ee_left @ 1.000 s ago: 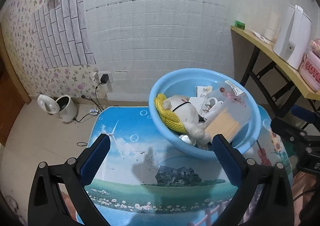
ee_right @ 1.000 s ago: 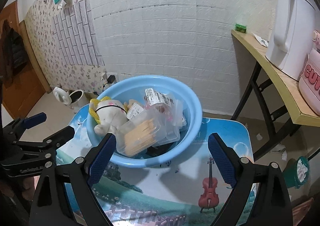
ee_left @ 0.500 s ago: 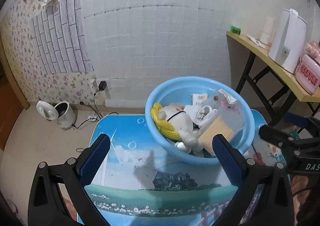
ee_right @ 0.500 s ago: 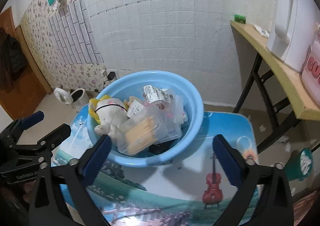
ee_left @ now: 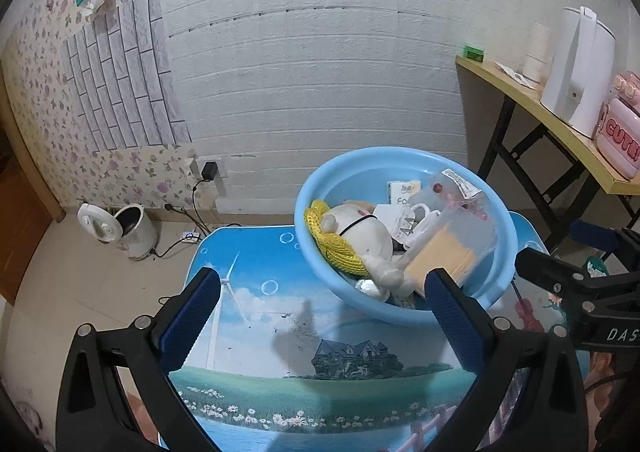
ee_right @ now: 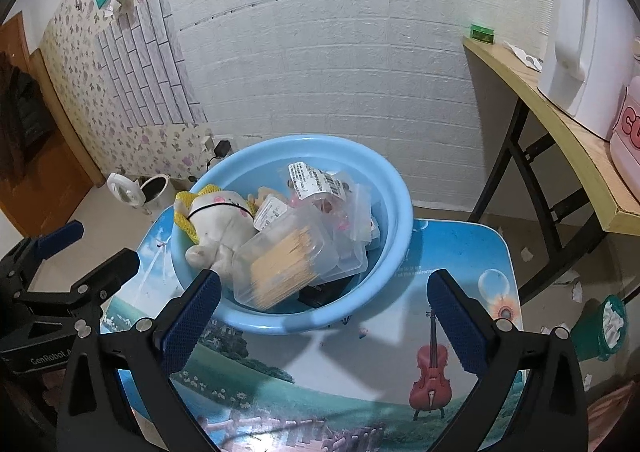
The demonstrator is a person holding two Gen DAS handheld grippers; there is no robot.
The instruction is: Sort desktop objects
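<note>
From my left, the left gripper hangs with its jaws spread wide and nothing between them, above the low table with the glossy printed landscape top. Everything small sits piled in the round light-blue plastic basin at the table's far right; this fits either a finished gathering or a pile awaiting sorting, so I commit to neither. Inside it, left to right: a soft cream plush toy with a yellow knitted hat, compressible; a clear rigid plastic box of pale wooden sticks, slick and tilted; crinkly transparent bags with a white label. The right gripper, likewise gaping and empty, hovers before the rim.
</note>
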